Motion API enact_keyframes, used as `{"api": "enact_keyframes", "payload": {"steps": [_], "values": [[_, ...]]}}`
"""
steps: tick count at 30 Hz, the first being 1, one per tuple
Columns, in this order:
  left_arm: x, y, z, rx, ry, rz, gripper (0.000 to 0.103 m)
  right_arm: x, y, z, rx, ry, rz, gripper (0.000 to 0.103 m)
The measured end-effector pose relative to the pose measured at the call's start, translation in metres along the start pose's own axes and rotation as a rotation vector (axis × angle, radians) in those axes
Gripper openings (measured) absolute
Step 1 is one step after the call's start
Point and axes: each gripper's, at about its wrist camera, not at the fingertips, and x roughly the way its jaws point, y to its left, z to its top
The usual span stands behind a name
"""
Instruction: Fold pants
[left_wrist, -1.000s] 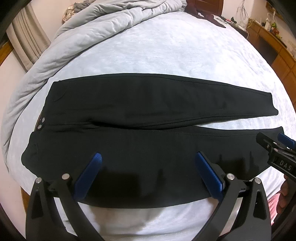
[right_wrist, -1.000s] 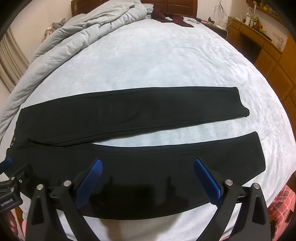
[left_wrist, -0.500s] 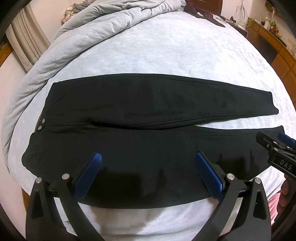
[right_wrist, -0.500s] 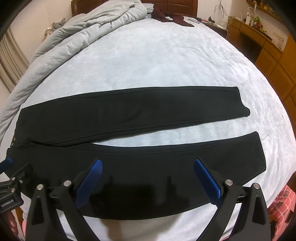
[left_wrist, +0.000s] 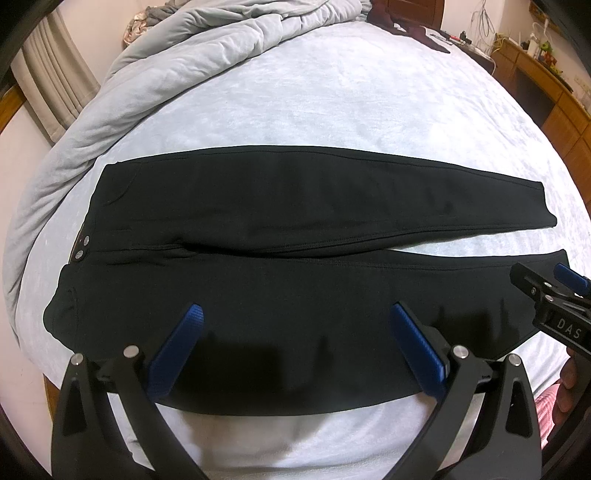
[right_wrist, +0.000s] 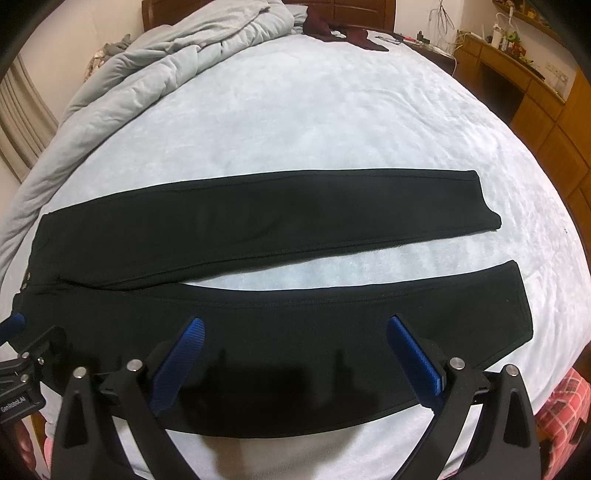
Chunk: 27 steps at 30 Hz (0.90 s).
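Observation:
Black pants lie flat on the pale blue bed, waistband to the left with two metal snaps, legs spread to the right. They show in the right wrist view too. My left gripper is open, hovering over the near leg close to the waist end. My right gripper is open over the near leg toward the cuff. Each gripper shows at the edge of the other's view: the right one, the left one. Neither holds fabric.
A rumpled grey duvet is piled at the bed's far left. Dark red clothing lies near the headboard. Wooden cabinets and a desk stand to the right. The bed's near edge is just under the grippers.

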Motion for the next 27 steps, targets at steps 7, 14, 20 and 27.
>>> {"api": "enact_keyframes", "payload": {"steps": [7, 14, 20, 27], "values": [[0.014, -0.004, 0.006, -0.008, -0.026, 0.015, 0.100, 0.009, -0.036, 0.017, 0.011, -0.036, 0.085, 0.099], [0.065, -0.030, 0.060, -0.100, 0.021, -0.169, 0.100, 0.054, -0.163, 0.089, 0.079, -0.042, 0.012, 0.099], [0.101, -0.104, 0.120, 0.058, 0.047, -0.092, 0.100, 0.114, -0.251, 0.153, 0.072, 0.077, -0.137, 0.099], [0.137, -0.159, 0.148, 0.140, 0.118, -0.136, 0.100, 0.177, -0.287, 0.180, 0.046, 0.228, 0.007, 0.100]]}}
